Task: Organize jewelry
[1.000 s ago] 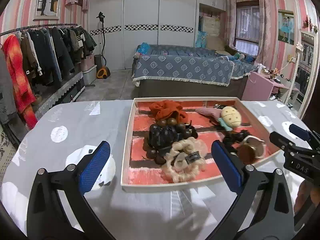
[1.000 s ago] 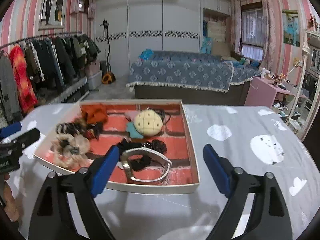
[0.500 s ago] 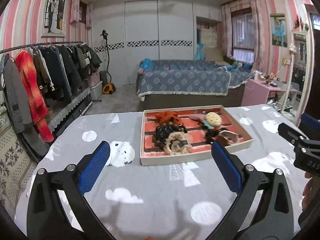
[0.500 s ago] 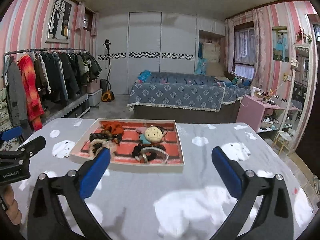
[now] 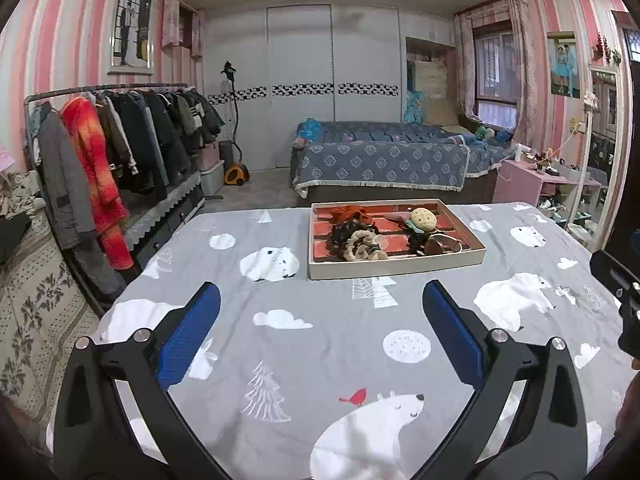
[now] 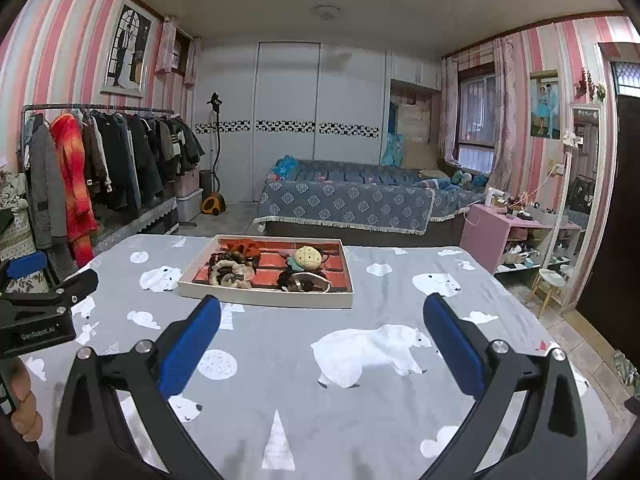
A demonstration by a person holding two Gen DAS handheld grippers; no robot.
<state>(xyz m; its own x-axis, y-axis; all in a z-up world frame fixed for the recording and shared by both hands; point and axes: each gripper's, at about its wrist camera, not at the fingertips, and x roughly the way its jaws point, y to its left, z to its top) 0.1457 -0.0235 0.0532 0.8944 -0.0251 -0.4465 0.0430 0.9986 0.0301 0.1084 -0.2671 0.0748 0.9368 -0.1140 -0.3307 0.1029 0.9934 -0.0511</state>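
While both tools hang well back over the desk (image 5: 304,344), left tool (image 5: 320,332) & right tool (image 6: 322,334) are spread w/ nothing held. The tray (image 5: 396,270) sits mid-desk, far side, w/ scrunchies (image 5: 362,246) left & a watch (image 6: 308,282) right. Looks like a pause btwn steps; next move needs a reach fwd to the tray.

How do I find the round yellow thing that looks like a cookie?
Look at the shallow white tray on the grey polar-bear tablecloth. The round pale-yellow plush sits in the tray's far right part. Unlike the dark, cream and orange scrunchies around it, it is smooth, with crossing brown lines.
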